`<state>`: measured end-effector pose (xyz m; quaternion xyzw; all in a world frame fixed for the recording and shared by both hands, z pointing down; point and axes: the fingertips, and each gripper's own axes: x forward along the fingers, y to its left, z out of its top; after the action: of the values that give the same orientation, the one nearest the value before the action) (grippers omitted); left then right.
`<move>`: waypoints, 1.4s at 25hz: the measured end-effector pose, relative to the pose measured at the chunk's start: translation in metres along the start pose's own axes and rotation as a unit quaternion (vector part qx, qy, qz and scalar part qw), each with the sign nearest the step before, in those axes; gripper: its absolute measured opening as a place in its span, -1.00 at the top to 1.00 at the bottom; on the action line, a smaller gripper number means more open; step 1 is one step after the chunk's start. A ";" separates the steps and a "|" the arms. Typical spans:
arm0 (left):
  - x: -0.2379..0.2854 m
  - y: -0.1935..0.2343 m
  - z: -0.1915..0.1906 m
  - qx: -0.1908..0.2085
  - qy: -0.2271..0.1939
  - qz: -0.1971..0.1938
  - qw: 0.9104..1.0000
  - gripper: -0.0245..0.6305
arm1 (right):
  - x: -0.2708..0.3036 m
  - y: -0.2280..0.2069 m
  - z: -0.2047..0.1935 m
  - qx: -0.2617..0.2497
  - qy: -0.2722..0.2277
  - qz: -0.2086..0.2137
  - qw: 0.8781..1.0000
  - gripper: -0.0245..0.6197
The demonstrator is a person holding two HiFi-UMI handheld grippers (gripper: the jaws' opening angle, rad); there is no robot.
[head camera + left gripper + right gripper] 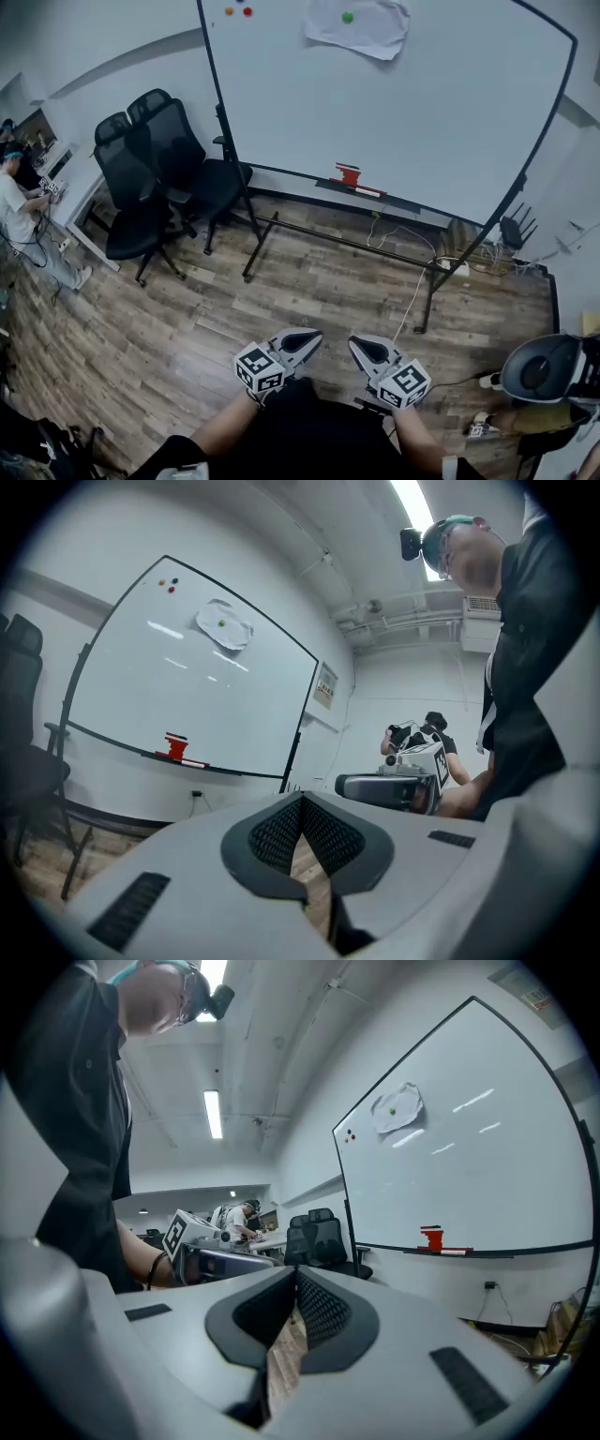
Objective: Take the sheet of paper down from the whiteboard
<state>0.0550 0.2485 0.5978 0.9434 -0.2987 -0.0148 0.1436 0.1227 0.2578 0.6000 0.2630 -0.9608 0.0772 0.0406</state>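
left gripper (312, 337), right gripper (357, 344): jaws pressed together, empty, well apart from paper (357, 28). risk of tearing if yanked from under magnet (348, 17); no grip unless opened.

loc: office | evid: whiteboard (394, 103), office chairs (155, 178), wood floor (309, 281), ceiling strip lights (213, 1113)

My head camera sits high and looks forward and steeply down: my left gripper (314, 336) and right gripper (356, 345) lie low in its frame, the wooden floor (309, 281) beyond, the whiteboard (394, 112) well ahead at the top. Each gripper camera rides close behind its own jaws, facing level along them toward that distant board. Each catches the other gripper sideways; all three share the board
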 end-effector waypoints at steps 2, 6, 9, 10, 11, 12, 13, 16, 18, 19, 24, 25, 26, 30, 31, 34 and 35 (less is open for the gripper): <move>0.007 0.021 0.017 0.006 -0.005 -0.009 1.000 0.89 | 0.019 -0.015 0.010 -0.002 0.003 -0.007 1.000 0.86; 0.014 0.062 0.047 0.013 -0.005 -0.033 0.999 0.89 | 0.052 -0.039 0.031 -0.001 0.002 -0.028 1.000 0.86; 0.019 0.089 0.057 0.013 -0.004 -0.052 0.999 0.89 | 0.074 -0.053 0.040 -0.006 0.001 -0.046 0.999 0.86; 0.023 0.098 0.058 0.012 -0.003 -0.059 0.998 0.89 | 0.080 -0.057 0.041 -0.009 0.001 -0.053 0.999 0.86; 0.027 0.107 0.057 0.009 -0.002 -0.064 0.998 0.89 | 0.085 -0.062 0.040 -0.012 0.002 -0.060 0.998 0.86; 0.033 0.116 0.056 0.005 0.000 -0.068 0.998 0.89 | 0.090 -0.068 0.039 -0.014 0.005 -0.066 0.998 0.86; 0.039 0.124 0.054 -0.001 0.001 -0.070 0.998 0.89 | 0.092 -0.073 0.037 -0.013 0.009 -0.072 0.997 0.86; 0.054 0.136 0.054 -0.016 -0.002 -0.079 0.997 0.89 | 0.093 -0.087 0.031 -0.003 0.023 -0.082 0.996 0.86; 0.063 0.144 0.056 -0.019 -0.001 -0.084 0.996 0.89 | 0.097 -0.102 0.028 0.003 0.030 -0.086 0.996 0.86; 0.067 0.150 0.056 -0.020 0.001 -0.084 0.996 0.89 | 0.101 -0.110 0.028 0.007 0.032 -0.086 0.996 0.86; 0.090 0.197 0.062 -0.029 0.002 -0.051 0.998 0.89 | 0.138 -0.157 0.037 0.004 0.029 -0.054 0.998 0.86; 0.096 0.207 0.066 -0.031 0.001 -0.041 0.999 0.89 | 0.147 -0.168 0.041 0.000 0.028 -0.043 0.999 0.86; 0.104 0.216 0.070 -0.033 -0.001 -0.032 0.999 0.89 | 0.154 -0.179 0.045 -0.003 0.026 -0.032 0.999 0.86; 0.133 0.246 0.104 -0.021 -0.014 0.000 1.000 0.89 | 0.181 -0.224 0.070 -0.016 0.031 0.012 0.999 0.86; 0.139 0.257 0.116 -0.016 -0.019 0.011 1.000 0.89 | 0.191 -0.237 0.079 -0.022 0.030 0.026 0.999 0.86; 0.159 0.292 0.151 0.002 -0.032 0.040 0.999 0.89 | 0.218 -0.274 0.111 -0.047 0.011 0.060 0.997 0.86; 0.167 0.303 0.160 0.005 -0.036 0.049 0.998 0.89 | 0.225 -0.286 0.122 -0.057 0.003 0.067 0.996 0.86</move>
<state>0.0044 -0.1248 0.5387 0.9272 -0.3493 -0.0407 0.1287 0.0716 -0.1180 0.5432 0.1952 -0.9790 0.0260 0.0534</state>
